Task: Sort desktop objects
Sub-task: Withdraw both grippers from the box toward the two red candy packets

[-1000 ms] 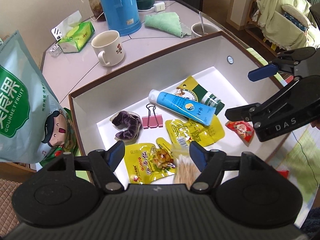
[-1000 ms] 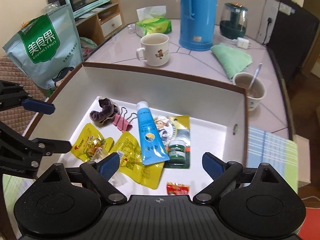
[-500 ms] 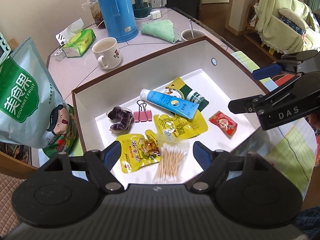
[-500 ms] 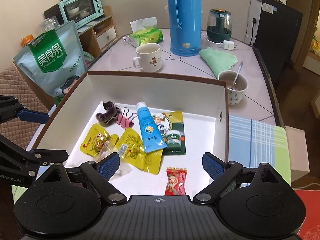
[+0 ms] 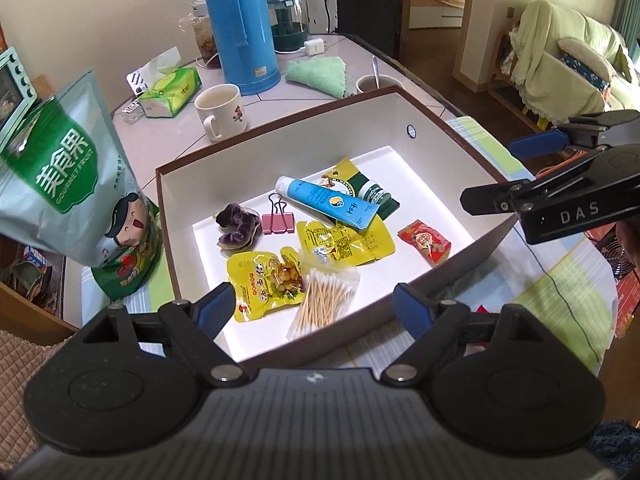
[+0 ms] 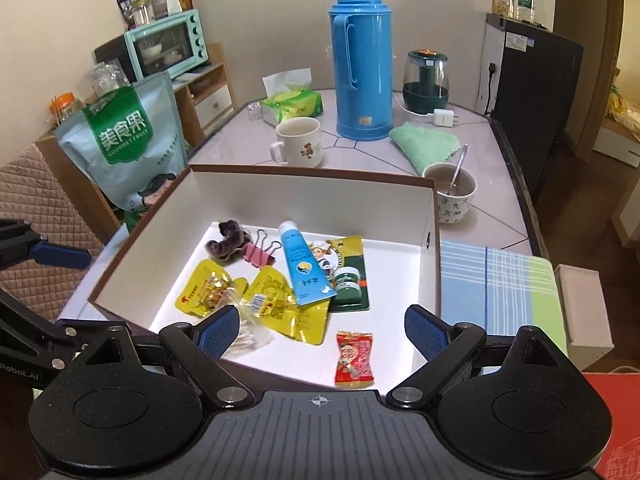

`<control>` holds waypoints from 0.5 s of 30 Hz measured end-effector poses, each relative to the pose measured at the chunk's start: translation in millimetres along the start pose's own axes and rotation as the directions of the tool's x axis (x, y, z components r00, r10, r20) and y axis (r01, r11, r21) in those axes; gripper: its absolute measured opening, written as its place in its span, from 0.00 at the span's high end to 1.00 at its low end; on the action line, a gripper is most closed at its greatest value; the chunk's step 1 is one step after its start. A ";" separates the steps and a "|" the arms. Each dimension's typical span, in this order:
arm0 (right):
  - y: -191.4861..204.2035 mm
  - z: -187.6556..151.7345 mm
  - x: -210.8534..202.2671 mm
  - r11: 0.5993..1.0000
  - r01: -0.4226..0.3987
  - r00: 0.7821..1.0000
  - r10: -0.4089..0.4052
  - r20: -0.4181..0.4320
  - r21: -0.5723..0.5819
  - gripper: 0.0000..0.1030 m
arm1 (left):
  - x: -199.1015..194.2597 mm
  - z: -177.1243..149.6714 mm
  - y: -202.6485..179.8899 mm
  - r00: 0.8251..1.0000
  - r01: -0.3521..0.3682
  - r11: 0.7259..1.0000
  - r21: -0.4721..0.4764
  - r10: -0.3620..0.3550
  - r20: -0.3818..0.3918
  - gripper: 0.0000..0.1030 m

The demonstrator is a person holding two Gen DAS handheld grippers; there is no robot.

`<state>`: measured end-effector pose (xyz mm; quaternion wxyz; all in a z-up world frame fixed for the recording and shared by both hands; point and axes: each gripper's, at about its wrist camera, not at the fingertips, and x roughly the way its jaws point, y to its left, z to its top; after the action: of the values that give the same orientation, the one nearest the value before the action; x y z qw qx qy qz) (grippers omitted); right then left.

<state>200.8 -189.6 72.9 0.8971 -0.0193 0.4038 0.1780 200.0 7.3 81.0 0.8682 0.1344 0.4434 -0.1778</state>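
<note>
Both grippers hang over the near edge of a brown box (image 5: 280, 148) with a white inside, which stands on the desk (image 6: 496, 184). The left gripper (image 5: 312, 304) has its jaws wide apart with nothing between them; they have just been opening. The right gripper (image 6: 316, 330) also stands with jaws spread wide and empty.

Inside the box lie the sorted things. A clear pack of cotton swabs (image 5: 324, 304) rests at the near left, overlapping a yellow snack pouch (image 5: 260, 284). A second yellow pouch (image 5: 344, 240) lies just beside it, its far edge under a blue tube (image 5: 328, 202). The tube lies slantwise across a green-and-yellow card (image 5: 360, 184) that carries a small green jar (image 6: 346, 282). A pink binder clip (image 5: 278, 222) sits next to a purple scrunchie (image 5: 236, 226) toward the far left. A red candy (image 5: 425, 242) lies alone near the right wall.

Outside the box, a large green-and-grey snack bag (image 5: 68, 184) stands upright at its left. Behind it on the desk are a white mug (image 6: 300, 142), a tissue pack (image 6: 292, 106), a tall blue flask (image 6: 364, 60), a folded green cloth (image 6: 424, 144) and a cup with a spoon (image 6: 454, 194). A checked cloth (image 6: 496, 284) lies to the right of the box.
</note>
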 end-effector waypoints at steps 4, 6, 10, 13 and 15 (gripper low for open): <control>6.7 -6.3 -7.8 0.999 -0.011 1.000 0.011 0.023 -0.035 0.11 | -9.9 -9.0 0.4 1.000 -0.016 1.000 -0.023 0.017 0.020 0.13; 11.0 -10.3 -12.6 0.997 -0.010 0.999 0.013 0.039 -0.070 0.11 | -13.9 -13.2 1.0 0.999 -0.024 0.999 -0.031 0.024 0.031 0.12; 14.7 -18.7 -18.6 0.995 -0.013 0.998 0.019 0.057 -0.102 0.11 | -21.5 -21.4 3.0 0.999 -0.014 0.998 -0.055 0.017 0.051 0.12; 12.3 -24.6 -22.1 0.996 -0.019 0.998 0.024 0.055 -0.092 0.11 | -25.3 -29.2 4.4 0.998 0.005 0.997 -0.071 0.000 0.067 0.11; 8.8 -29.2 -24.8 0.997 -0.018 0.998 0.023 0.062 -0.079 0.11 | -27.6 -36.0 4.3 0.997 0.021 0.997 -0.075 -0.015 0.076 0.11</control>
<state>161.7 -194.1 72.4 0.9061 -0.0449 0.3681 0.2035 160.9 30.6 83.3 0.8871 0.0905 0.4180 -0.1735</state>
